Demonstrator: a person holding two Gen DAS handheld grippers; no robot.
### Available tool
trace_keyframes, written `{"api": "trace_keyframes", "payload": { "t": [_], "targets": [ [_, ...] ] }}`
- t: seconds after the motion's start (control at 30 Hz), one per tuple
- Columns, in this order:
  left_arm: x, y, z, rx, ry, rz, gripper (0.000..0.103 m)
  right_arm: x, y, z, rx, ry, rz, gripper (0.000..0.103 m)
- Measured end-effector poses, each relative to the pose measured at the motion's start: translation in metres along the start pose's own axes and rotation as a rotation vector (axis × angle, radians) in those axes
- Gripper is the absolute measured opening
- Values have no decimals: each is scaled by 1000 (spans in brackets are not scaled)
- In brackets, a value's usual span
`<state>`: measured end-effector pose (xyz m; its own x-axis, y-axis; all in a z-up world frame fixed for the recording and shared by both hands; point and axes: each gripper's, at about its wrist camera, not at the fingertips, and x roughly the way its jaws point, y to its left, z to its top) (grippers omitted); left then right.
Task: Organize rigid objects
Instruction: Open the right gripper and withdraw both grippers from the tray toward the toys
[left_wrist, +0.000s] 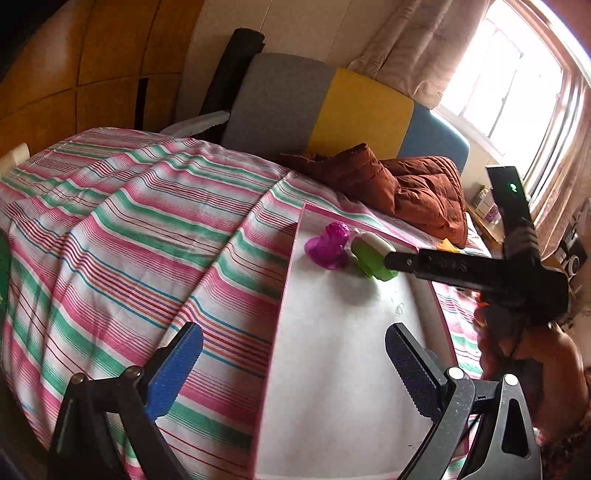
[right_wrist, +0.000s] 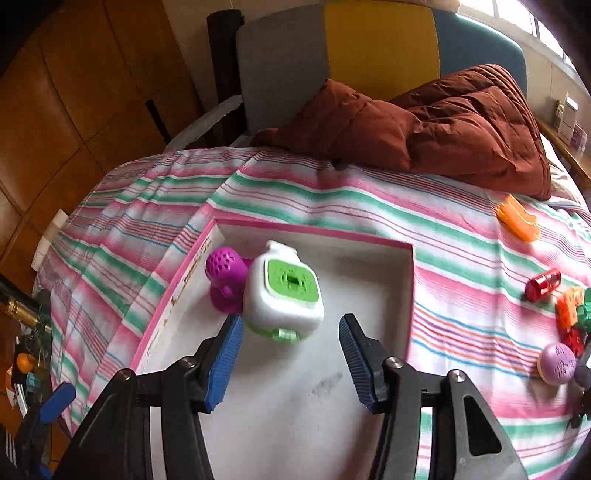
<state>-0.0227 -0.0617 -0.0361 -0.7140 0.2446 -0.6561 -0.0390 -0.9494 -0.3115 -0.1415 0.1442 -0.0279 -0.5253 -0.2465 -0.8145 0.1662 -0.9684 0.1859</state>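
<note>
Right gripper (right_wrist: 291, 354), jaws spread apart, with the white-and-green toy (right_wrist: 282, 291) just ahead of its tips, touching the purple toy (right_wrist: 225, 278) in the pink-rimmed box (right_wrist: 314, 230).

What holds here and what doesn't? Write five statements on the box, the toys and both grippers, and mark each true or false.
1. The white and green toy lies inside the pink-rimmed box. True.
2. The purple toy lies outside the box. False: it is in the box, right beside the white and green toy.
3. The right gripper is shut on the white and green toy. False: its jaws stand open, with the toy just ahead of them.
4. The orange toy lies on the striped bedspread, outside the box. True.
5. The left gripper holds a toy. False: its jaws are open and empty.
</note>
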Motion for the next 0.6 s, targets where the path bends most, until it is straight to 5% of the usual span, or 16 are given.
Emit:
{"api": "trace_keyframes", "payload": {
  "t": [0.6],
  "targets": [
    [-11,-33,-12,43,36,-51,103,-58,-16,-50,-28,-25,-76,55]
  ]
}}
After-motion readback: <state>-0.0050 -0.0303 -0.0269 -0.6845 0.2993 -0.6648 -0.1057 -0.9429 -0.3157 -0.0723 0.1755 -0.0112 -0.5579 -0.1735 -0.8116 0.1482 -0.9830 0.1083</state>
